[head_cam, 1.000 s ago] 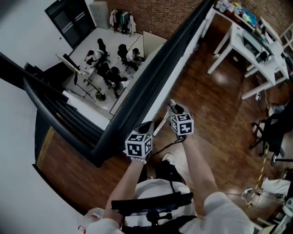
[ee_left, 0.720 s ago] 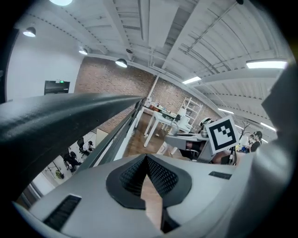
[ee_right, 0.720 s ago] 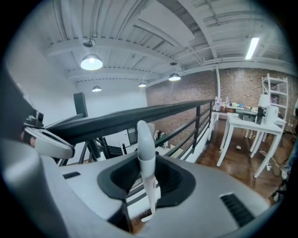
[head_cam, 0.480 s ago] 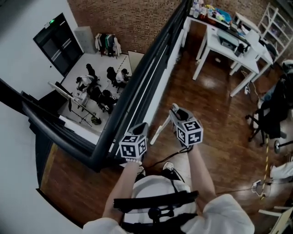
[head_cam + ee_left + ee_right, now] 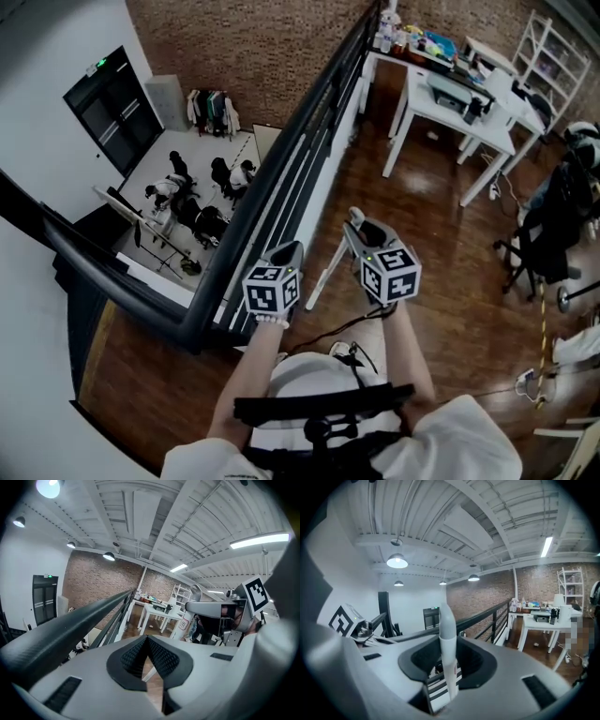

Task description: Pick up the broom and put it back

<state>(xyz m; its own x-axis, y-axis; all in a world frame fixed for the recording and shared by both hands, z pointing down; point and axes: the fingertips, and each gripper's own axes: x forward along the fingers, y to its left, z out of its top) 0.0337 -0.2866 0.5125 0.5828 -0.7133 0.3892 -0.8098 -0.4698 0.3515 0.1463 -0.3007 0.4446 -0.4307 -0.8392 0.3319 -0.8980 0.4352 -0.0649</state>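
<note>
The broom [image 5: 446, 644] shows only as a thin white stick, and the right tool [image 5: 356, 225] is pinching it, one dark pad on each side. From the right tool's own view the stick stands up straight between the pads. From the head view it slants down and to the left, toward the bottom of the black railing [image 5: 281, 187]. I cannot see the brush end. The left tool [image 5: 147, 641] is pressed together with nothing in it, and it hangs just beside the railing. Under both tools is the brown wood floor [image 5: 422, 234], and a white worktop [image 5: 441, 94] stands far off by the brick wall. Past the railing there is a big drop to a lower room with people [image 5: 187, 202] in it. I think the stick could slide through the pads, because it is smooth and thin. It could also bump the railing, twist loose and fall over the edge.
</note>
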